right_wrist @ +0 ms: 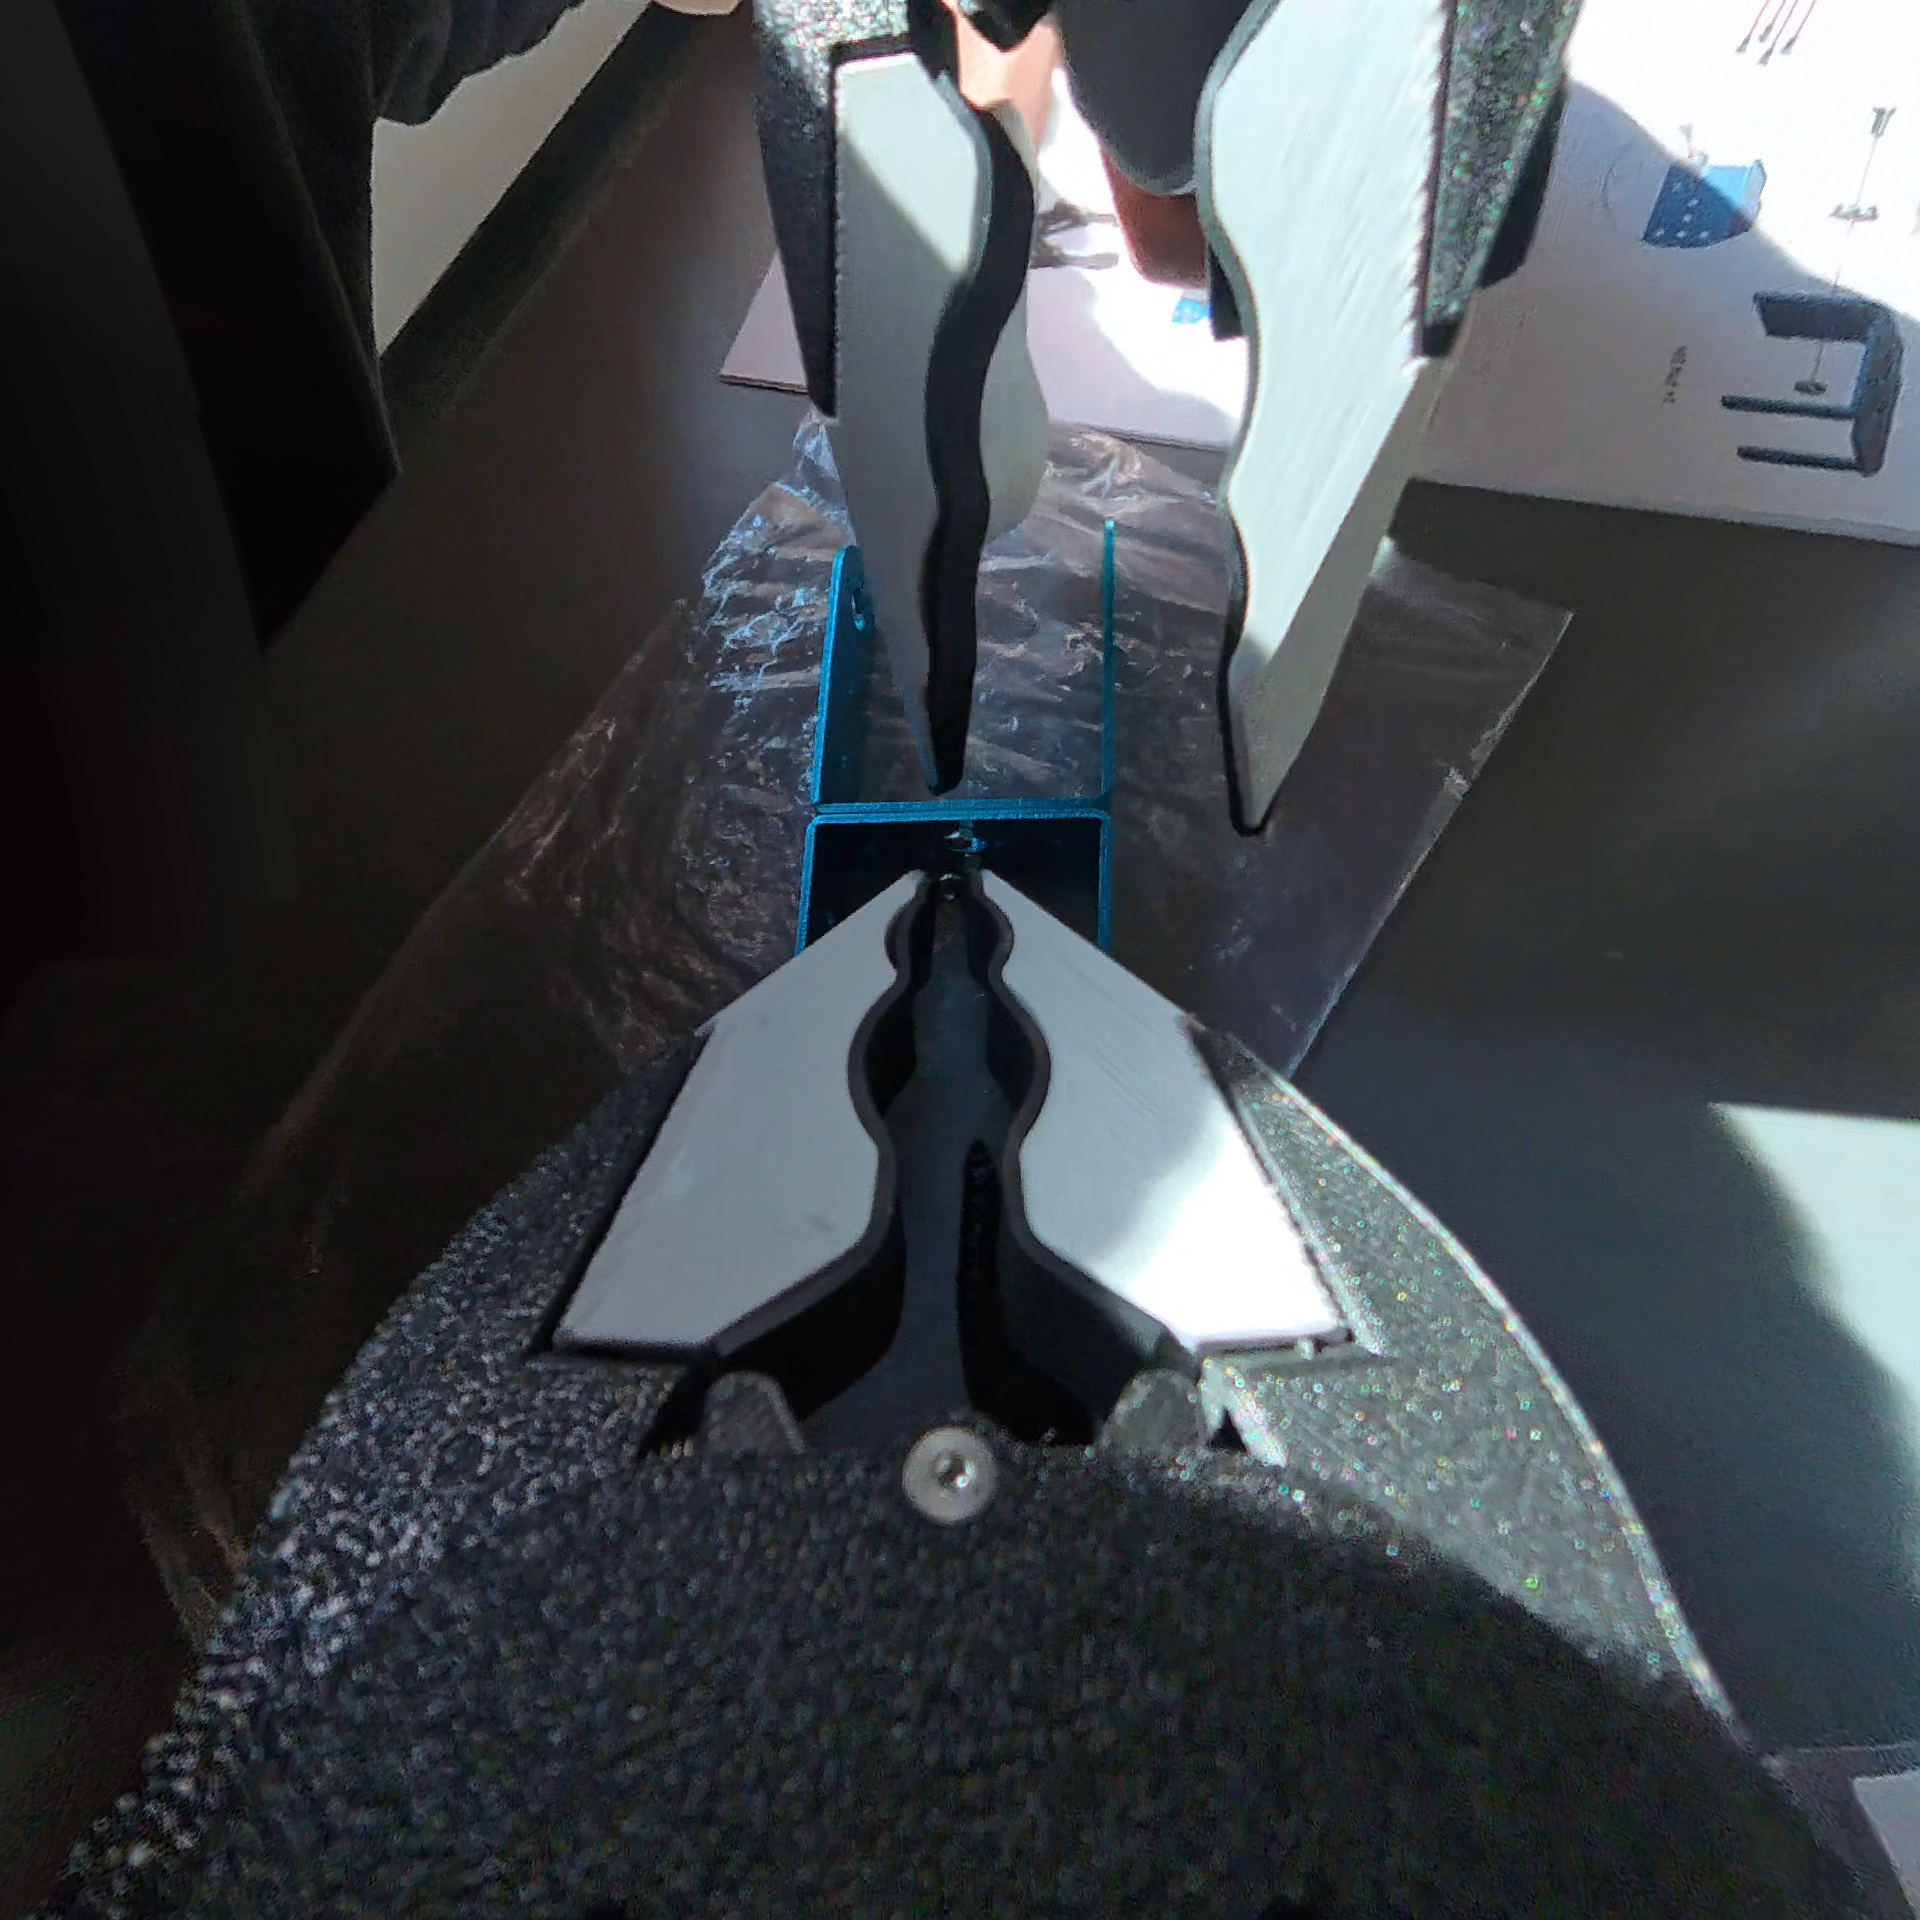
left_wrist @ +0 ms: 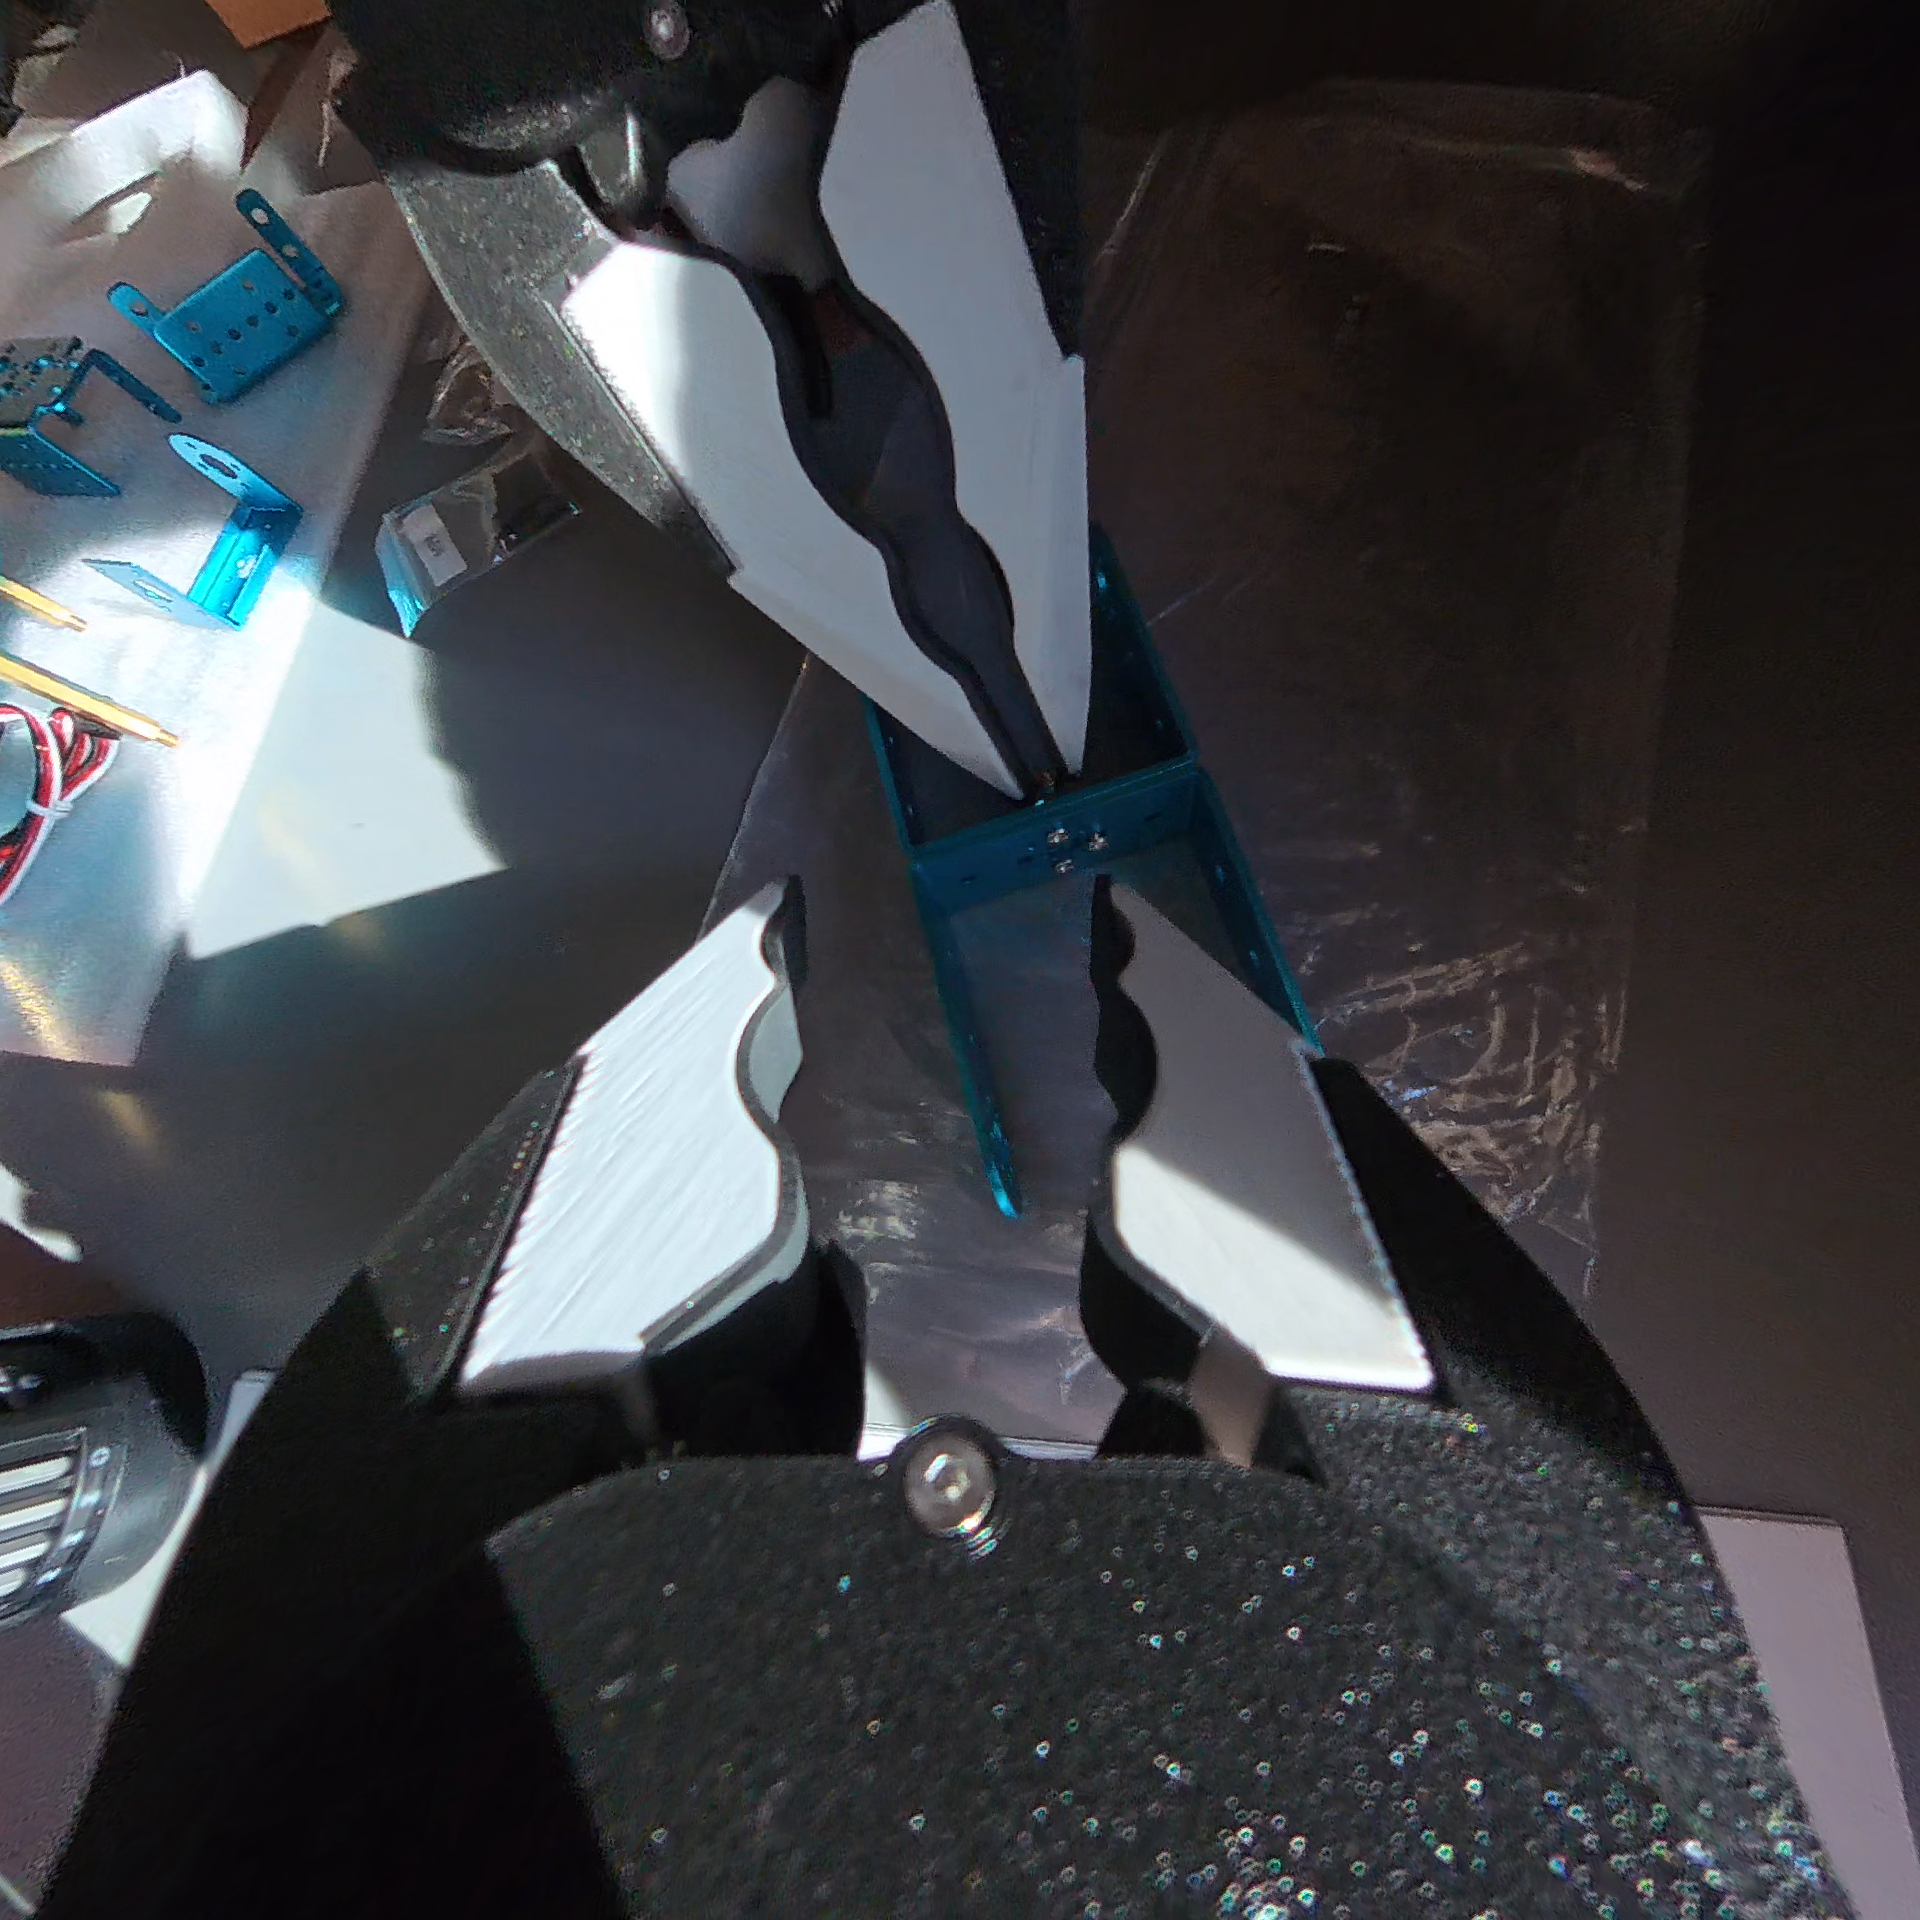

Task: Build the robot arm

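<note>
A blue metal bracket assembly [left_wrist: 977, 1091], two U-shaped pieces joined back to back with small screws in the cross wall, lies on clear plastic film on a dark table; it also shows in the right wrist view [right_wrist: 842, 707]. My left gripper [left_wrist: 951, 899] is open and straddles one side wall of the bracket, one finger inside the channel and one outside. It also shows at the top of the right wrist view [right_wrist: 1101, 800]. My right gripper [right_wrist: 951, 883] is shut on a small fastener at the cross wall, inside the opposite channel. It enters the left wrist view from above [left_wrist: 1039, 784].
A white sheet at the left carries several loose blue brackets [left_wrist: 239, 322], brass standoffs [left_wrist: 83, 696] and a red, white and black wire bundle [left_wrist: 31, 800]. Crinkled plastic film [left_wrist: 1455, 1039] spreads under the assembly. A printed diagram sheet [right_wrist: 1766, 364] lies at the far right. My left and right fingertips are right by each other.
</note>
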`<state>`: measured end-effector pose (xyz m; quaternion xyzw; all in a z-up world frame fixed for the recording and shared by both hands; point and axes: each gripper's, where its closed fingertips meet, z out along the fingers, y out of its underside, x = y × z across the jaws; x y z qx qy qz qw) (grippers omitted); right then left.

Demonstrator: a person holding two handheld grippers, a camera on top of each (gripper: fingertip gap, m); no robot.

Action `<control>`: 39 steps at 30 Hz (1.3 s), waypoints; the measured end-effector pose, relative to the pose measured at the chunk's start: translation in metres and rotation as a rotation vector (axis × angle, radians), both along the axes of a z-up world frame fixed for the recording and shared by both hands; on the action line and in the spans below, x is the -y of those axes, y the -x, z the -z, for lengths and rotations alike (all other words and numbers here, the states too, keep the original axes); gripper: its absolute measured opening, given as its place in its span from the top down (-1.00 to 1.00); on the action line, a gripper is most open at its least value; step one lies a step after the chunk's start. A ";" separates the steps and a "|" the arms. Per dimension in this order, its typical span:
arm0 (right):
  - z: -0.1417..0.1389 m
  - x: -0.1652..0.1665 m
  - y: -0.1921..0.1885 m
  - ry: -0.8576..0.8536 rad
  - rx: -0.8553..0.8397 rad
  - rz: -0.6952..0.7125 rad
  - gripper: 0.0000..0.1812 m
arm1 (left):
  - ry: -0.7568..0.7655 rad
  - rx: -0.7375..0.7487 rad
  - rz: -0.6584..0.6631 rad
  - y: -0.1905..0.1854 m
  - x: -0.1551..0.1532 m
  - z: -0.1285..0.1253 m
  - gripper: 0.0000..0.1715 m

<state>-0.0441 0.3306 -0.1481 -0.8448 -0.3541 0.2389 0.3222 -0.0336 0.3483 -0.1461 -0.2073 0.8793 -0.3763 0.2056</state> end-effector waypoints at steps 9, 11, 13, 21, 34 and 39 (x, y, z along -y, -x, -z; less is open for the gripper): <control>0.002 0.003 0.004 0.064 -0.078 0.053 0.95 | -0.005 0.062 -0.016 -0.002 0.005 -0.003 0.36; 0.003 0.002 0.003 0.058 -0.070 0.062 0.95 | 0.005 0.068 -0.020 -0.003 0.006 -0.005 0.37; 0.001 0.002 0.003 0.056 -0.084 0.062 0.96 | -0.005 0.065 -0.018 -0.003 0.007 -0.003 0.37; 0.001 0.002 0.004 0.054 -0.088 0.059 0.95 | -0.018 0.053 -0.022 -0.003 0.006 0.000 0.39; 0.001 0.002 0.004 0.148 -0.186 0.129 0.95 | -0.006 0.032 -0.026 -0.003 0.007 0.001 0.47; 0.001 0.002 0.004 0.194 -0.238 0.154 0.95 | -0.008 0.029 -0.030 -0.004 0.007 0.001 0.47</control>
